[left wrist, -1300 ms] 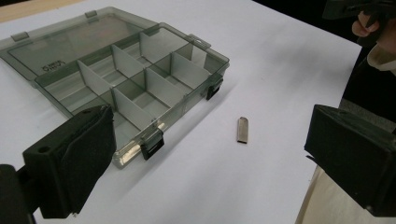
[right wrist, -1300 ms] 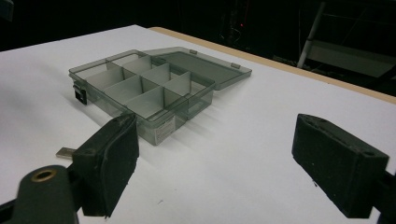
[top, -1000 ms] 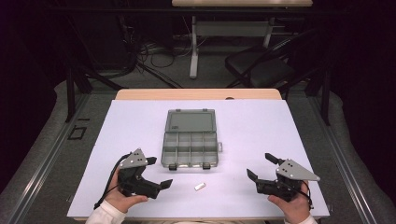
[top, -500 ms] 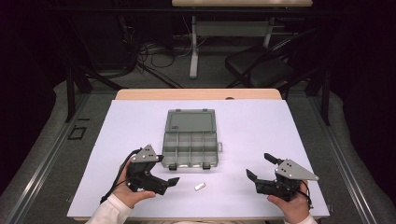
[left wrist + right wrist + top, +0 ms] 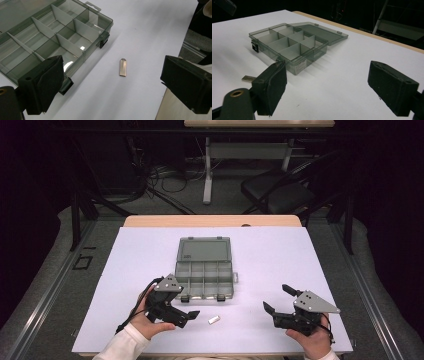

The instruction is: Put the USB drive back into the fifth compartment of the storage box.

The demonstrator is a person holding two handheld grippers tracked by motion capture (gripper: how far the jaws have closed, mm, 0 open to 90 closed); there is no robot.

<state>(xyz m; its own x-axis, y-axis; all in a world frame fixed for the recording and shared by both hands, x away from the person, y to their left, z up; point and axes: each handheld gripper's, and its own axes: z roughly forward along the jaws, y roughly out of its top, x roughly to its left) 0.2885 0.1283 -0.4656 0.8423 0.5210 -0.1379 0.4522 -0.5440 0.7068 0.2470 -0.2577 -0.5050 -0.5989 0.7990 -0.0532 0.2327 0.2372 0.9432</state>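
Observation:
A smoky grey compartment box (image 5: 205, 279) lies open at the table's middle, its lid (image 5: 204, 249) folded flat behind it and its cells looking empty. In front of it, a small flat metal piece (image 5: 214, 320) lies on the white sheet. My left gripper (image 5: 188, 316) is open just left of that piece. In the left gripper view, the piece (image 5: 122, 67) lies between and beyond the spread jaws (image 5: 112, 77), with the box (image 5: 50, 37) at the left. My right gripper (image 5: 276, 297) is open, holds nothing and sits right of the box. Its view shows the box (image 5: 289, 40) and the piece (image 5: 247, 78).
A white sheet (image 5: 280, 255) covers the tabletop, with a wooden strip (image 5: 210, 221) bare at the far edge. Beyond the table stand a dark chair (image 5: 280, 190) and a desk frame (image 5: 207, 165) with cables on the floor. The near table edge (image 5: 170, 100) lies close under my left gripper.
My left gripper has moved right and a little forward, towards the metal piece, and has turned its jaws to it. The right gripper has barely shifted.

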